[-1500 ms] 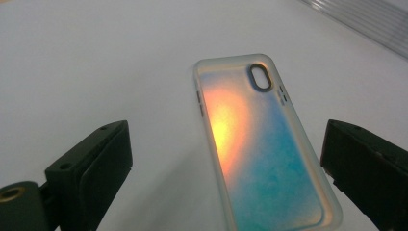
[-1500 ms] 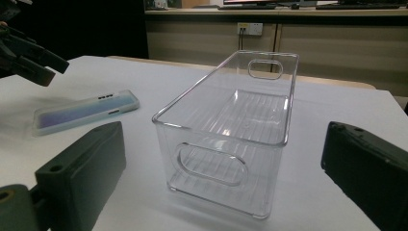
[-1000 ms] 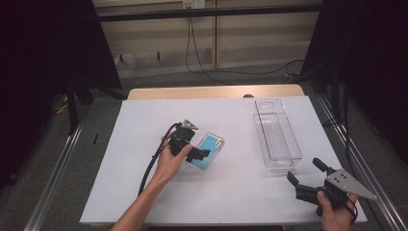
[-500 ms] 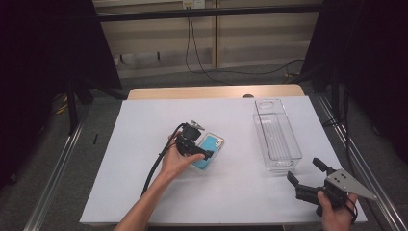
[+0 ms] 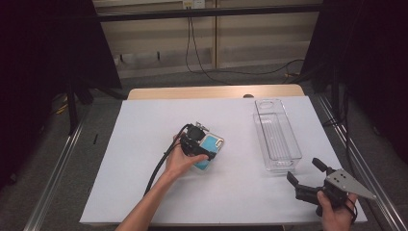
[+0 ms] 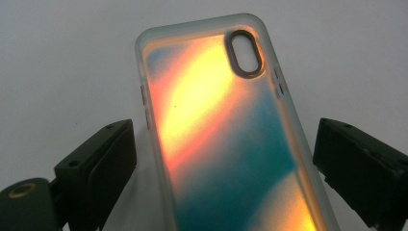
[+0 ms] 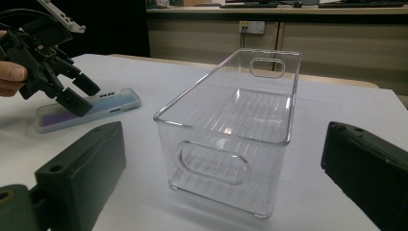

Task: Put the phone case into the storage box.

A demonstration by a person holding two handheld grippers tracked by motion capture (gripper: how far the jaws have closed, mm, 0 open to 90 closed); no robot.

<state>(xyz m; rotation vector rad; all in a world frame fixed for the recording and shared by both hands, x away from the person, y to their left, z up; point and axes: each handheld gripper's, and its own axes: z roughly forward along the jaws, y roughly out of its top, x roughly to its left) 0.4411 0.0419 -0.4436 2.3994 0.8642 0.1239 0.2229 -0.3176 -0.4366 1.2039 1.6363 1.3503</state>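
Mid-worktop (image 5: pixel 144 192): phone case (image 6: pixel 226 139) flat, camera hole facing away. Left tongs (image 5: pixel 201 148) spread wide, jaws straddling case, not gripping. Right tongs (image 5: pixel 304 177) released near front edge, aimed at clear bin (image 7: pixel 240 125), well apart.

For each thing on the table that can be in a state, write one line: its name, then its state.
phone case: lying flat on the table, between the open jaws, not gripped.
clear bin: upright, empty.
left gripper: open, jaws either side of the phone case.
right gripper: open, holding nothing, facing the clear bin.
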